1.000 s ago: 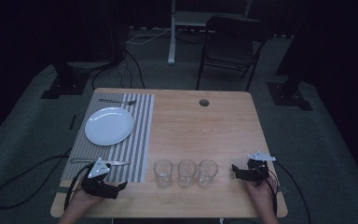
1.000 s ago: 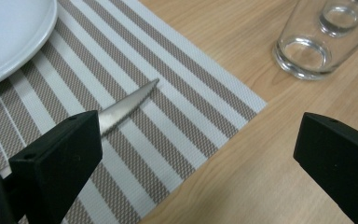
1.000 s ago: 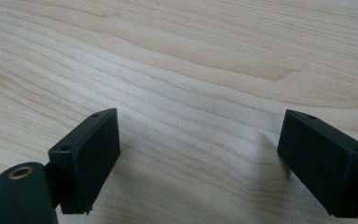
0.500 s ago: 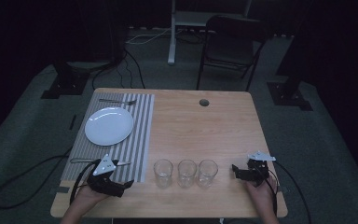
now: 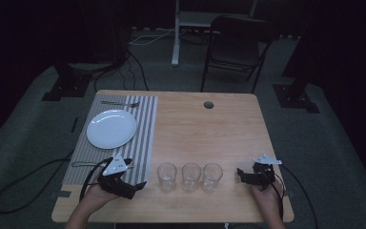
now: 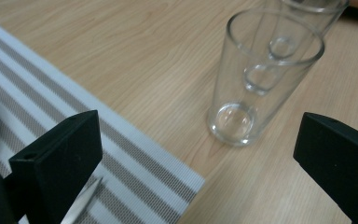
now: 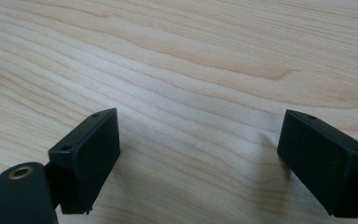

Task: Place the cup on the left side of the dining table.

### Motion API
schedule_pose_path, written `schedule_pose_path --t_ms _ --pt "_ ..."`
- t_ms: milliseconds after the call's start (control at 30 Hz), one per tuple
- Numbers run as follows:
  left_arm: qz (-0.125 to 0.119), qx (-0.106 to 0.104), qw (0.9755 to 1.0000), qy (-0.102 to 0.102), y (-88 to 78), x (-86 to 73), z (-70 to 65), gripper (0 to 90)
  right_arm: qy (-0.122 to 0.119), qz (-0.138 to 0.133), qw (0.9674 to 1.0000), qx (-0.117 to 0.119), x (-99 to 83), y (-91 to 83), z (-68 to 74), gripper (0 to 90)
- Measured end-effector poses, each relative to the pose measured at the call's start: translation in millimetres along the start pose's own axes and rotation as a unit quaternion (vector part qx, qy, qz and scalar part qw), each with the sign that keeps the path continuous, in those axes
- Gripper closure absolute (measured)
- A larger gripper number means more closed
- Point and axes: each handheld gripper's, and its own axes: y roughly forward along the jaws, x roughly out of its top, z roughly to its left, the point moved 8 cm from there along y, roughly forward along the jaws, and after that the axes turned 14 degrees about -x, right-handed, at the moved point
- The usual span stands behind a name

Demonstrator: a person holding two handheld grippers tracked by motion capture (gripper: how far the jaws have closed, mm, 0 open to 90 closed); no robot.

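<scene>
We see a darkened recording studio or lab, not a home. A lone wooden counter [image 5: 195, 138] stands at the centre of the frame on grey carpet [image 5: 28, 133]. Black stand bases [image 5: 69, 81] sit at upper left and at right, cables [image 5: 138, 71] trail across the floor, and a folding chair [image 5: 236, 47] and a white post [image 5: 175, 33] occupy the top.

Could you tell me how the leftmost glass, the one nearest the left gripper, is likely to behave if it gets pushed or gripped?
The leftmost glass looks tall with a narrow base, so a push near its rim would probably tip it. Its smooth clear wall may slip between the open left gripper jaws. It stands close beside the middle glass, so a sideways shove might knock them together.
</scene>
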Motion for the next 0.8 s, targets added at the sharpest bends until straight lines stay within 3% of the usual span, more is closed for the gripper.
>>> schedule_pose_path --t_ms 500,800 --pt "0.020 -0.040 0.9981 0.041 24.5 30.3 -17.3 1.7 0.000 0.000 1.0000 0.000 0.0 0.0 -0.1 12.6" --pt "0.026 -0.062 0.9963 0.054 43.0 47.5 -22.2 1.7 0.000 0.000 1.0000 0.000 0.0 0.0 -0.2 12.6"
